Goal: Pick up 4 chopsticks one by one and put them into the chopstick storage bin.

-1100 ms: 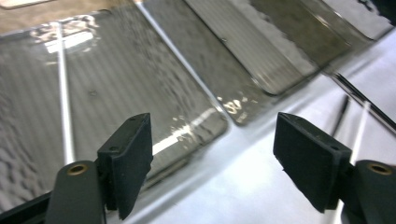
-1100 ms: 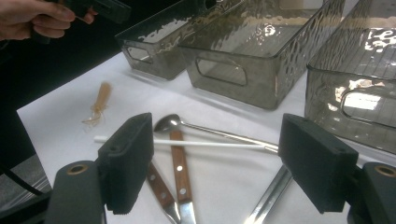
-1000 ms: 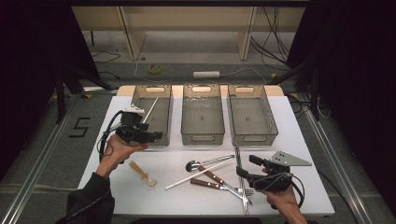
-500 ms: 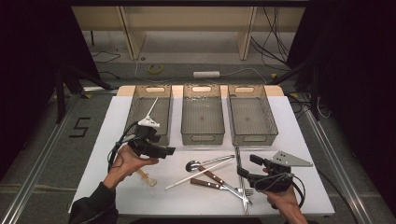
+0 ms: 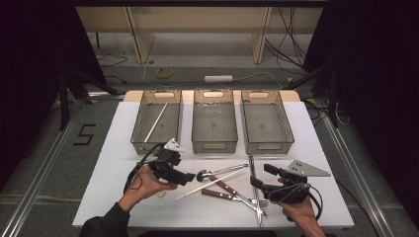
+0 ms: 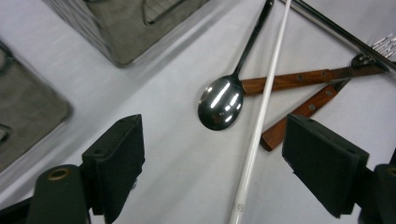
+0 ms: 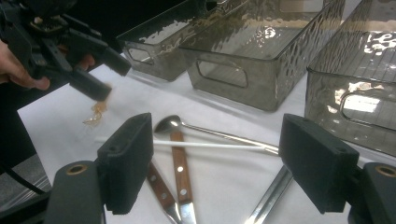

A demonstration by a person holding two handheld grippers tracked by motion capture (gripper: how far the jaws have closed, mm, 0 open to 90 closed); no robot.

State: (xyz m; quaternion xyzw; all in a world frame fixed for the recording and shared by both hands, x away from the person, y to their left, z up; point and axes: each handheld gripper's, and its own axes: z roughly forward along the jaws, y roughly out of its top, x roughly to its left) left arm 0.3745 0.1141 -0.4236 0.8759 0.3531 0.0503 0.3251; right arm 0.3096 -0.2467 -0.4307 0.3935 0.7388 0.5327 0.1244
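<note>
Just past the left gripper, jaws spread wide and empty, a slim white stick lies flat on the white desk, long axis running 8 to 2 o'clock, beside a glossy steel spoon. At 4 o'clock the right gripper hangs wide open over wood-handled cutlery.

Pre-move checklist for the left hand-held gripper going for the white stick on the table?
1. Left hand-held gripper open, nothing between jaws: ok.
2. White stick lies between the jaws in the left gripper view: ok.
3. Stick free of other items: not ok, it lies across a wooden-handled utensil and beside the spoon.
4. Left bin has room, one stick already in it: ok.
5. Right hand-held gripper clear of the path: cannot tell.
</note>
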